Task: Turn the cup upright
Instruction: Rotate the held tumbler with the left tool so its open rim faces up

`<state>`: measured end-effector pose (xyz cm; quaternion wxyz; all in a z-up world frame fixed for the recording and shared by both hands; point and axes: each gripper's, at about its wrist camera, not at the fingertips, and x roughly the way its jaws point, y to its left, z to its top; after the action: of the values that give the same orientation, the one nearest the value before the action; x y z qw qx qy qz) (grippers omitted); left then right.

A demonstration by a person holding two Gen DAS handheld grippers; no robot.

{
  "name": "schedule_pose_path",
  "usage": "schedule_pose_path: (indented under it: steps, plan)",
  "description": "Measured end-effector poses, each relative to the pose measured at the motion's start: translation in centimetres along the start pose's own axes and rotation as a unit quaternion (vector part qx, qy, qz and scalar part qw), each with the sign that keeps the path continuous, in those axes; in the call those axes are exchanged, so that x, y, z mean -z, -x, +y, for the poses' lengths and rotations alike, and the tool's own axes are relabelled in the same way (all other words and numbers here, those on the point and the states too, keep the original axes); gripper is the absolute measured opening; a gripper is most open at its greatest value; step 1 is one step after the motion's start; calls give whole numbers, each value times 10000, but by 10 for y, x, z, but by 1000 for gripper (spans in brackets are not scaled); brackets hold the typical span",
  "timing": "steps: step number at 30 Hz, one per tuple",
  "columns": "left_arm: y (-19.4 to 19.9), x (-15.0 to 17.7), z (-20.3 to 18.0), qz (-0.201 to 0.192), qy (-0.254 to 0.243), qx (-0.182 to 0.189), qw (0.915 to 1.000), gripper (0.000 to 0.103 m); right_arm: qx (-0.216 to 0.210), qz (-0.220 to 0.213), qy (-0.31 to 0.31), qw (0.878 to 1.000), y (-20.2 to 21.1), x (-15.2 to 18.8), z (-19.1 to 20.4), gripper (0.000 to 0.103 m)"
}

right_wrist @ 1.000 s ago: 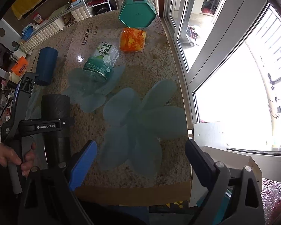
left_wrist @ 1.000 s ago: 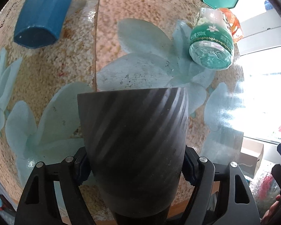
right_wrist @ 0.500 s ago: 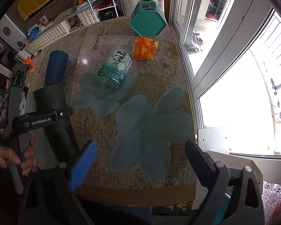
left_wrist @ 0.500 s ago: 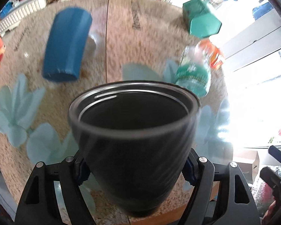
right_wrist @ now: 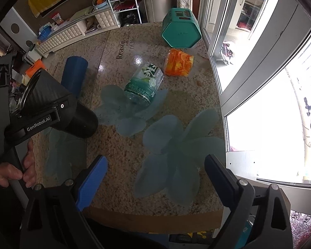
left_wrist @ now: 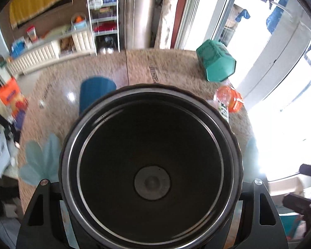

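A black ribbed cup [left_wrist: 151, 166] fills the left wrist view, its open mouth facing the camera, steel rim and round bottom showing. My left gripper [left_wrist: 151, 199] is shut on the cup, and its fingertips are hidden behind it. In the right wrist view the cup [right_wrist: 58, 101] is held above the table's left side, lying tilted, mouth up and to the left. My right gripper [right_wrist: 155, 178] is open and empty over the table's front edge.
On the granite table [right_wrist: 122, 157] lie a blue cup [right_wrist: 74, 72] on its side, a plastic bottle [right_wrist: 143, 85], an orange packet [right_wrist: 179, 62] and a teal hexagonal box [right_wrist: 180, 31]. A window runs along the right.
My left gripper has lifted the cup off the table and turned it from upside down towards mouth up. The right gripper has barely moved.
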<state>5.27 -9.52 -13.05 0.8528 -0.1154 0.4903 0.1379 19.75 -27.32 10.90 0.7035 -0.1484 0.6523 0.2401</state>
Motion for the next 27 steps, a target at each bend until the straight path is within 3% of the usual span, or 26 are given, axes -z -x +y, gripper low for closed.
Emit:
schedule_pose_path:
  steps: [8,14,21,27]
  plan:
    - [-3,19,-9,-530,-292,-194,9980,80,74,48,-72,9999,-1,2,-5,95]
    - [-6,25,-22,-715,-554,-342,9953,80,57,114,-78,9999,-4,4,-5,95]
    - [-11,30,-29,-714,-603,-580,9939,83,50,181,-92,9998,-7,7,-5,95]
    - [-15,39,-25,-571,-607,-330,9960,87,44,213,-137,9997,-10,7,-8,95]
